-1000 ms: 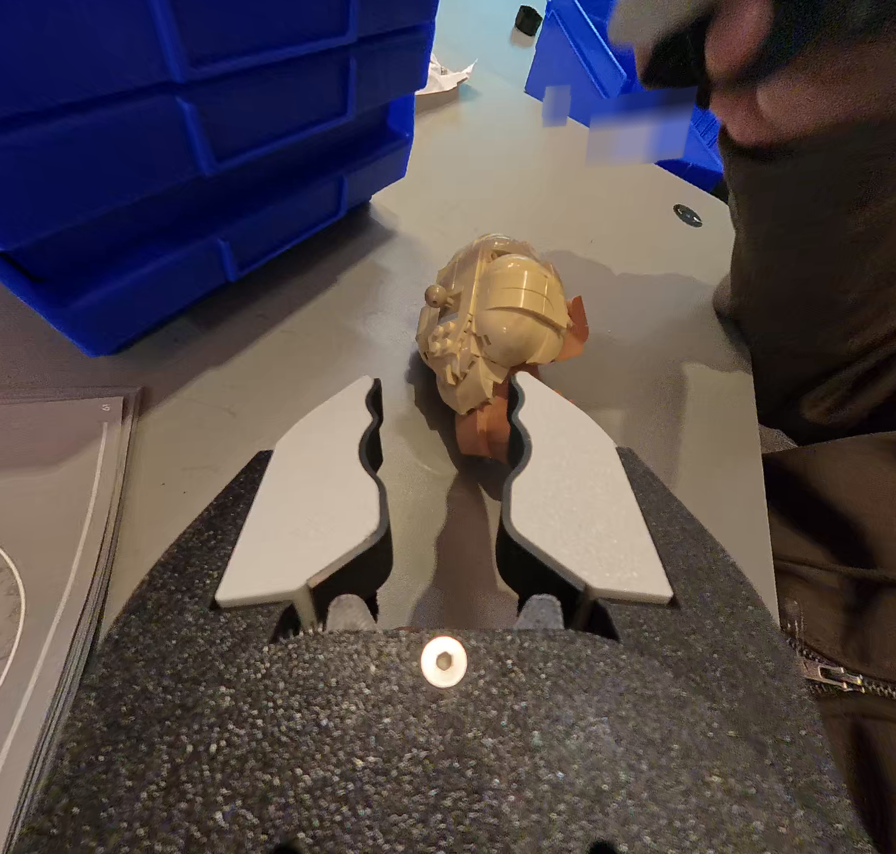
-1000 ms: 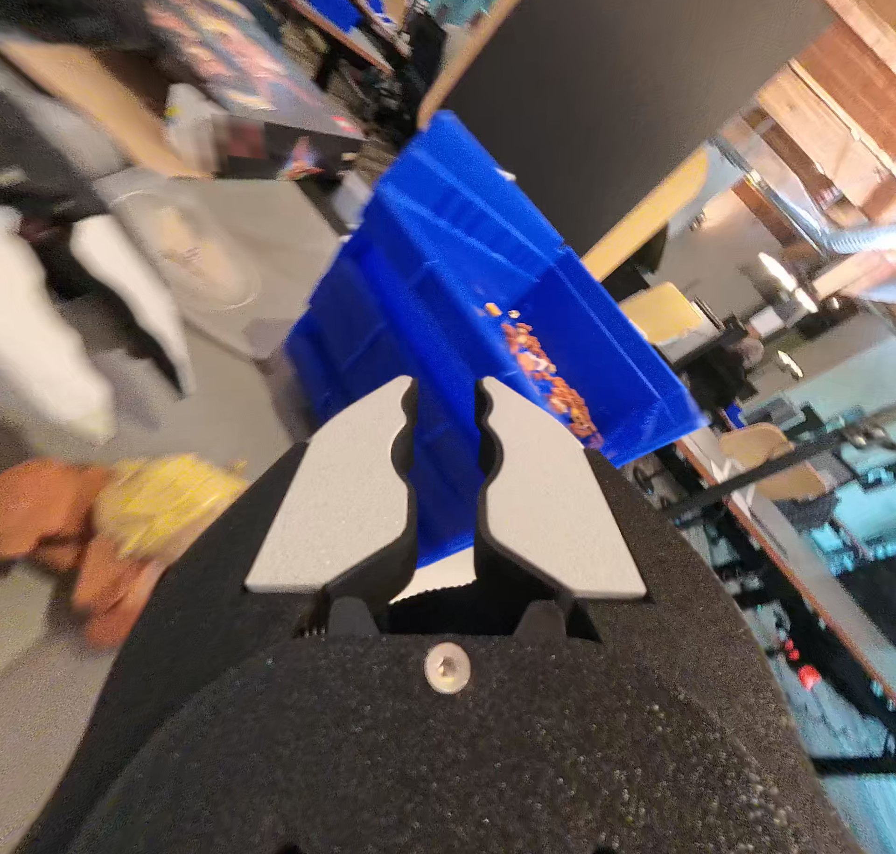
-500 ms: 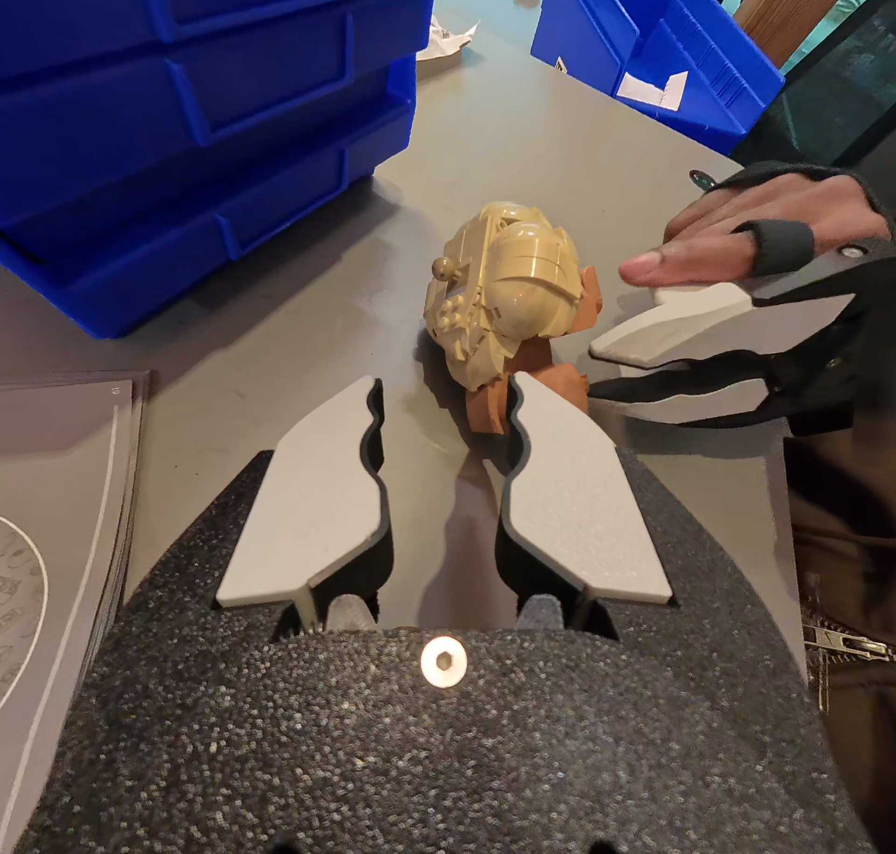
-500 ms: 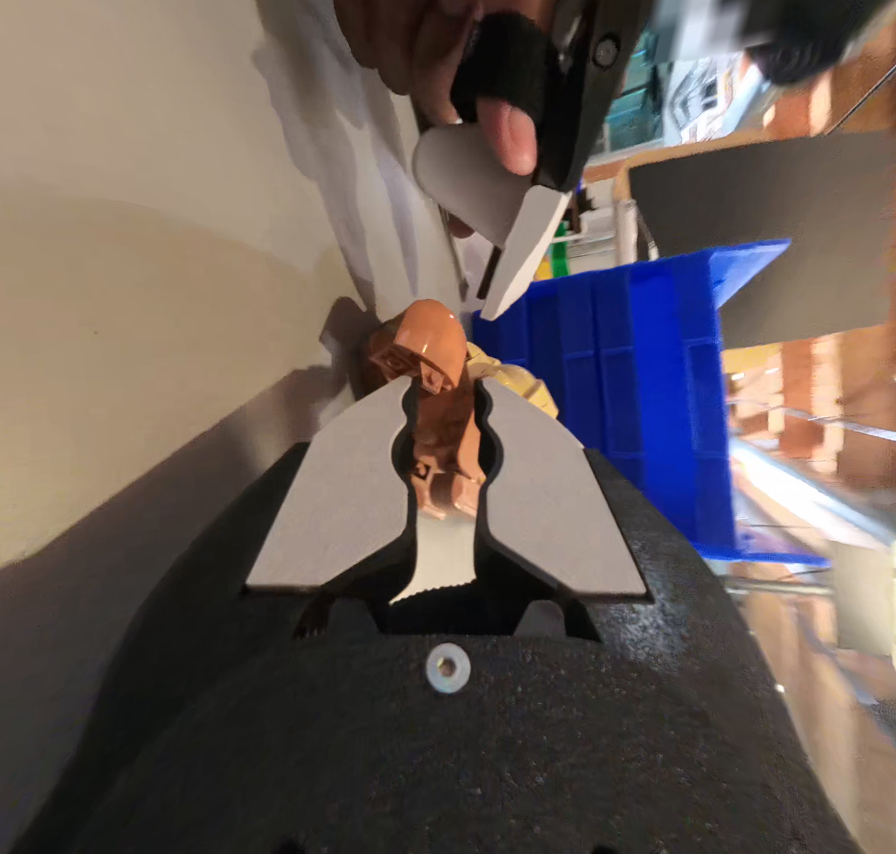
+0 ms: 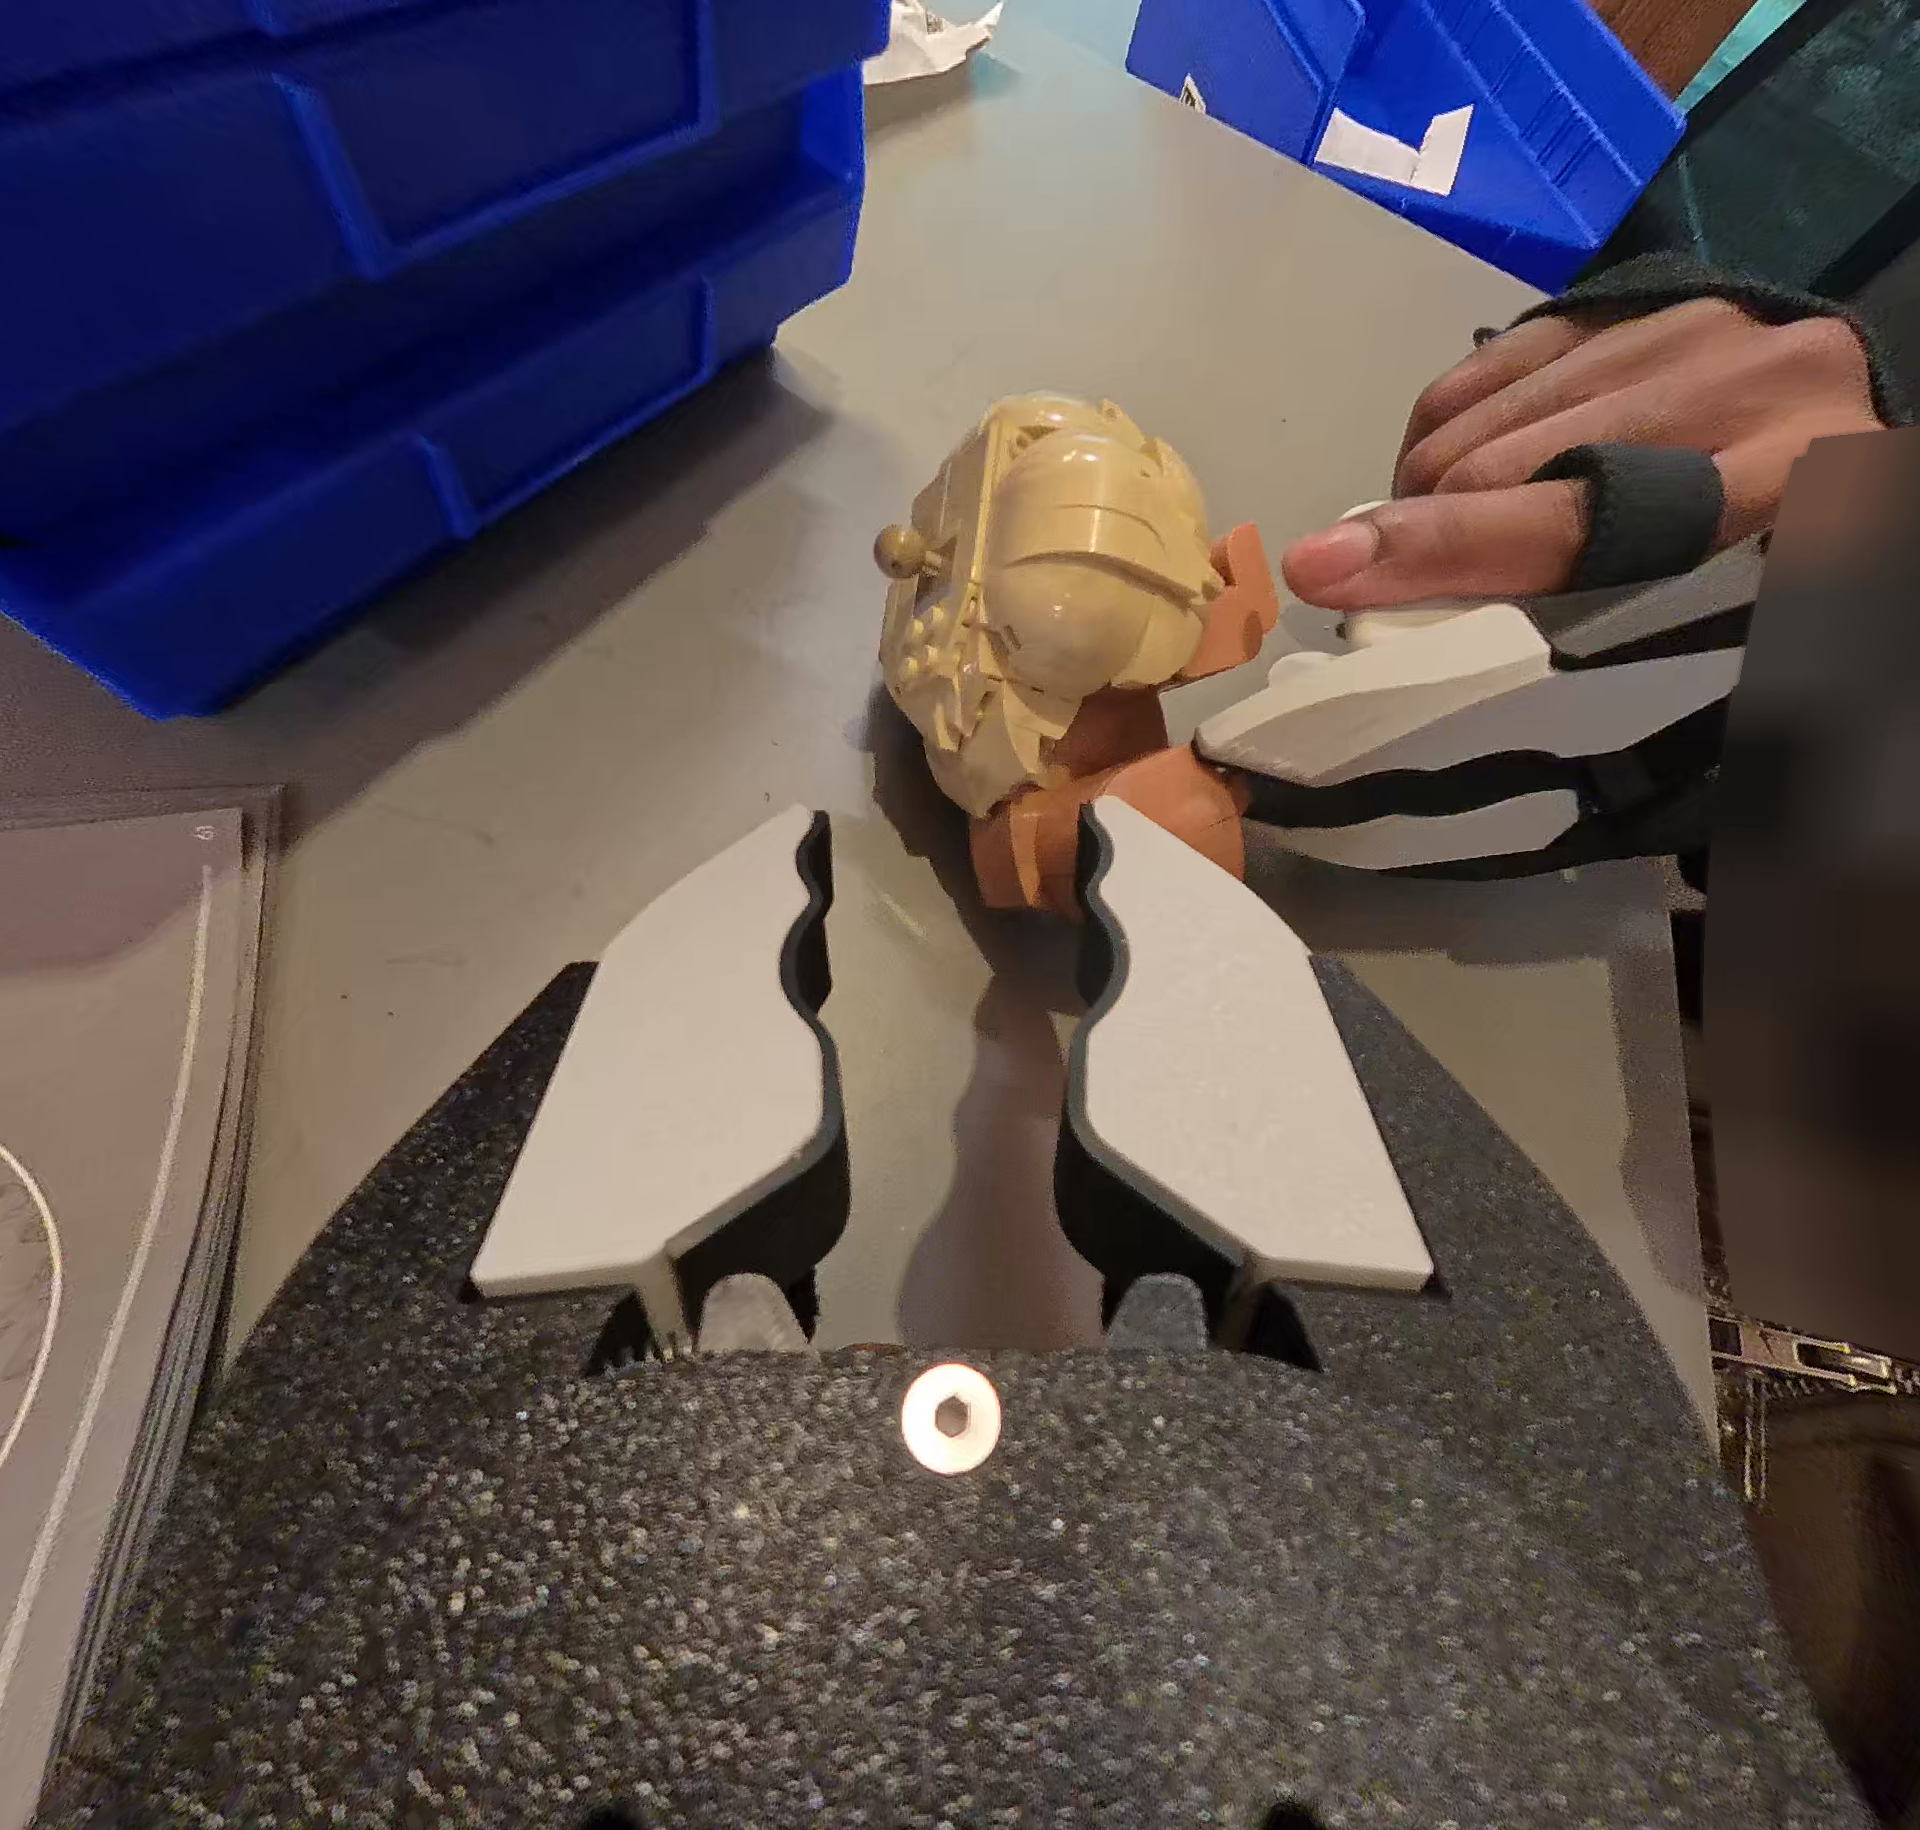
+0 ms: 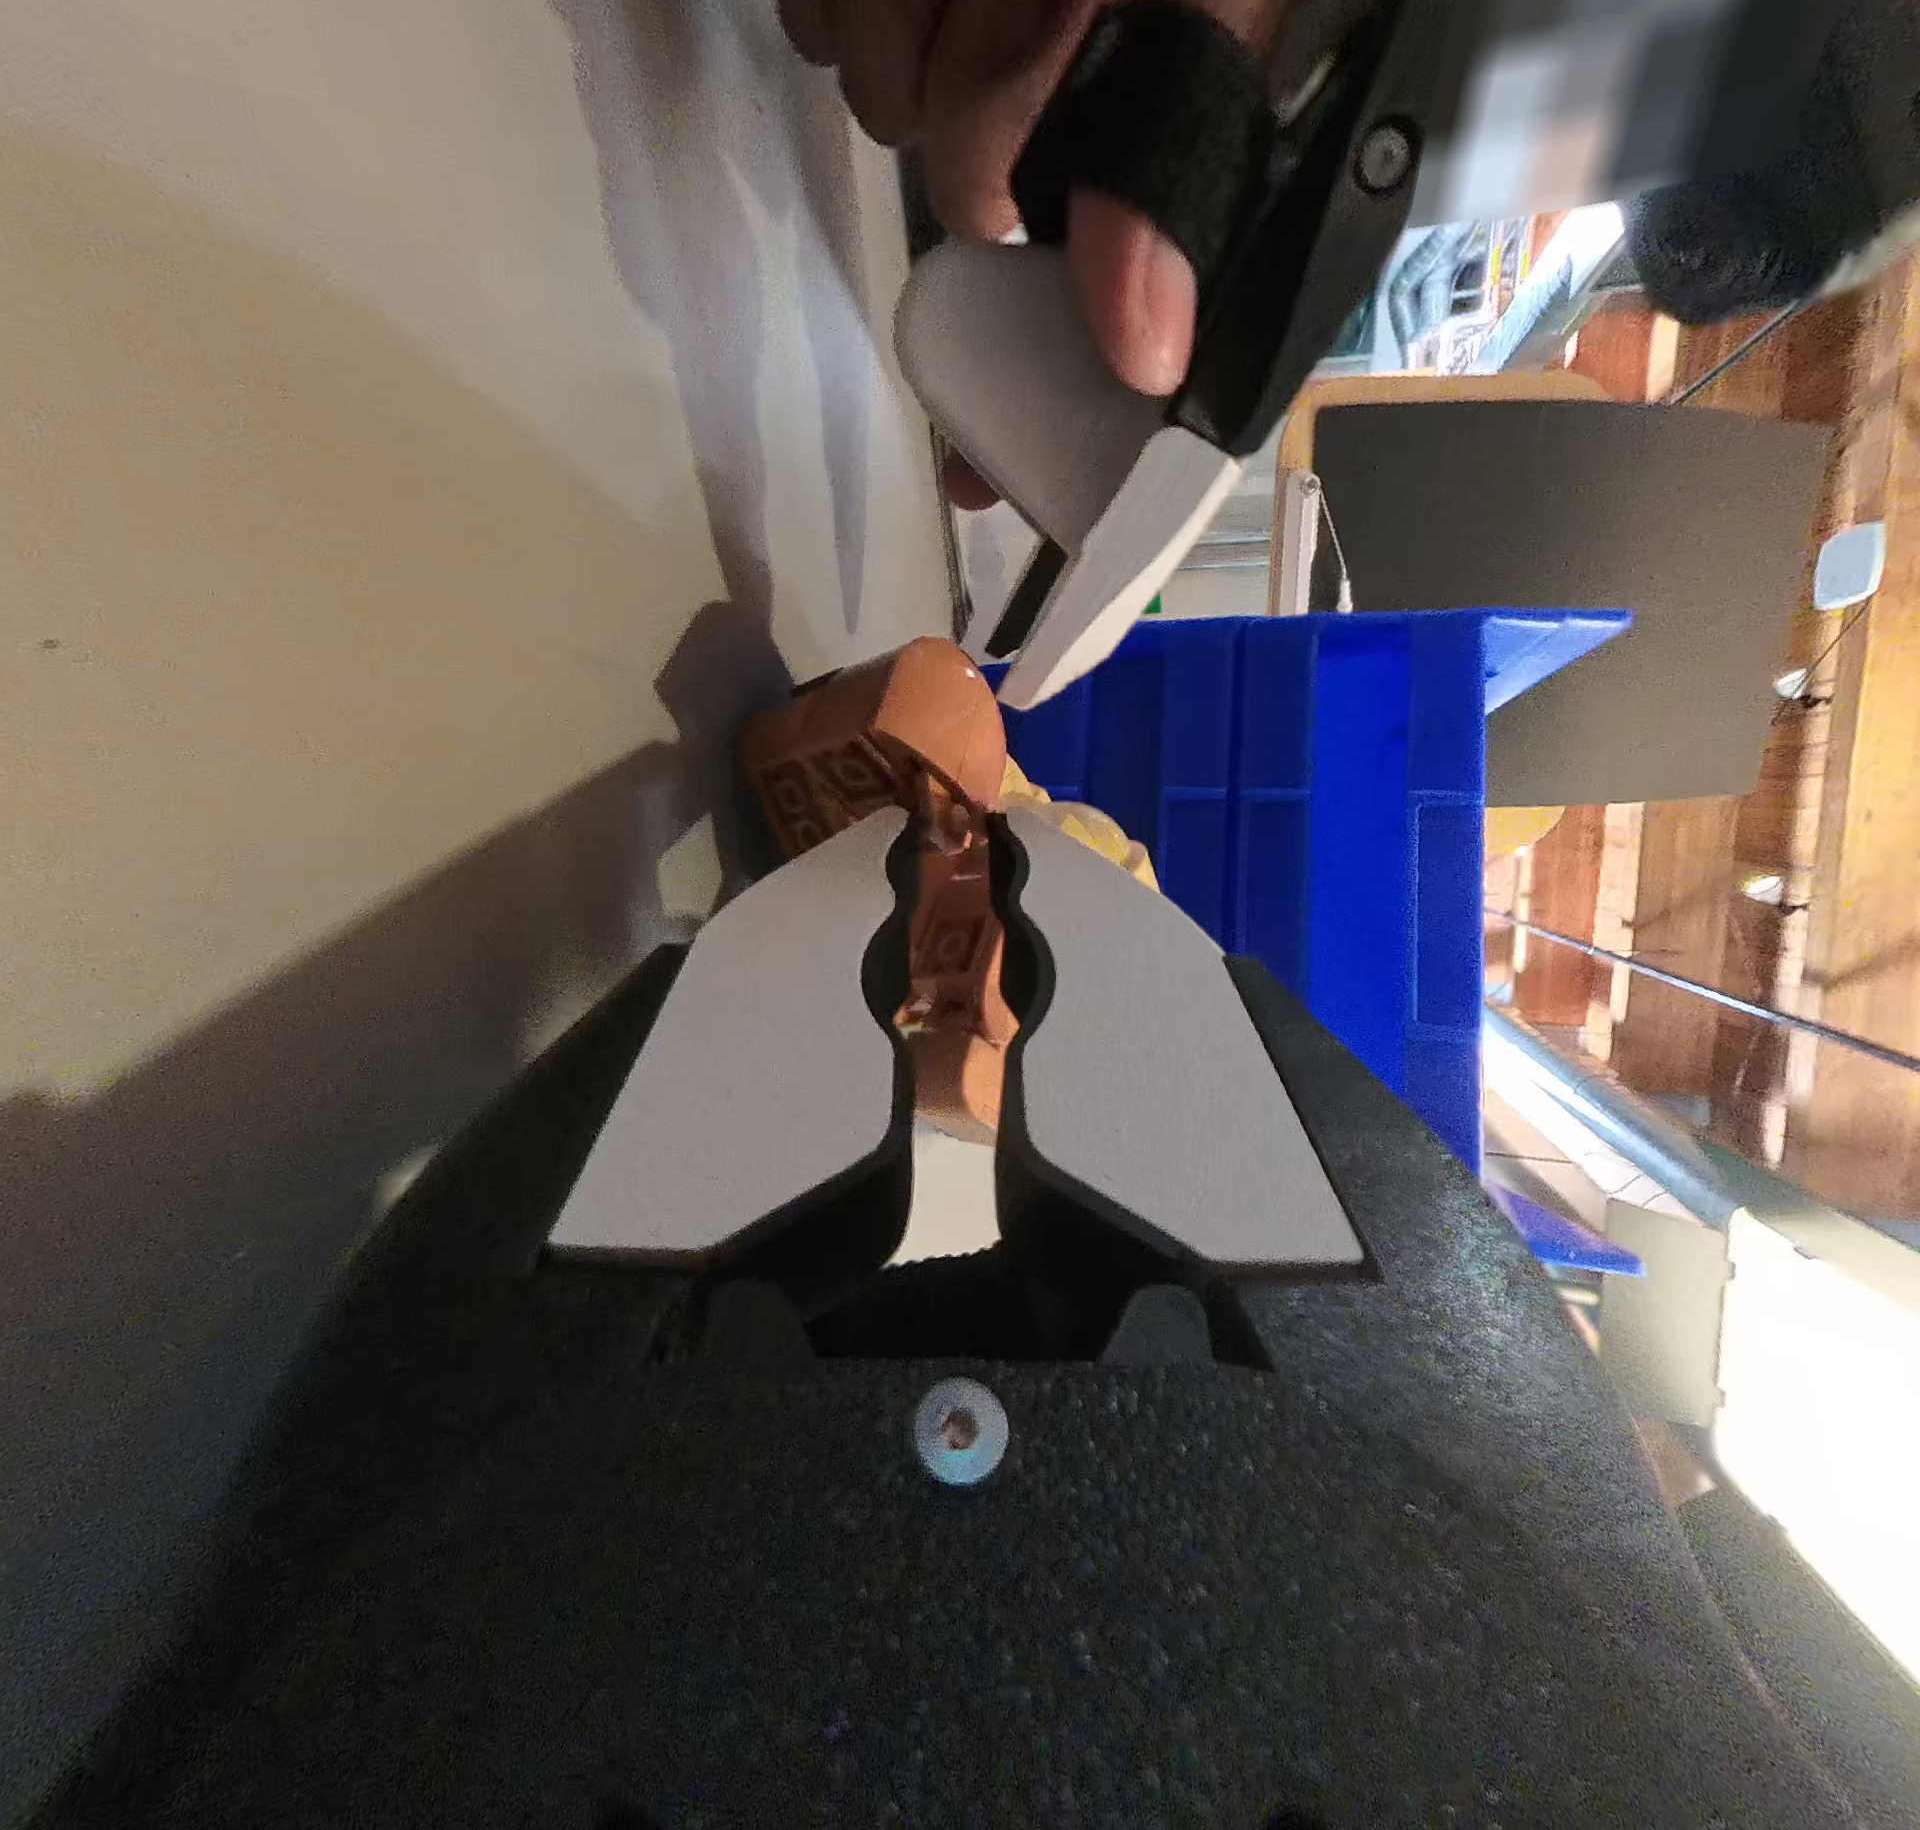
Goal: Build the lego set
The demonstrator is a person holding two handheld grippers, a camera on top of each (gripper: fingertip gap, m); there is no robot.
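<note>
Right tongs have come in from the side since a second ago, now clamped on the brown part of the lego model. Left tongs open, empty, just short of it. Model lies on the grey table, probably on its side; blue bins behind.

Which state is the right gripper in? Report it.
Shut: the right gripper has its fingers pressed on the brown lego part.
</note>
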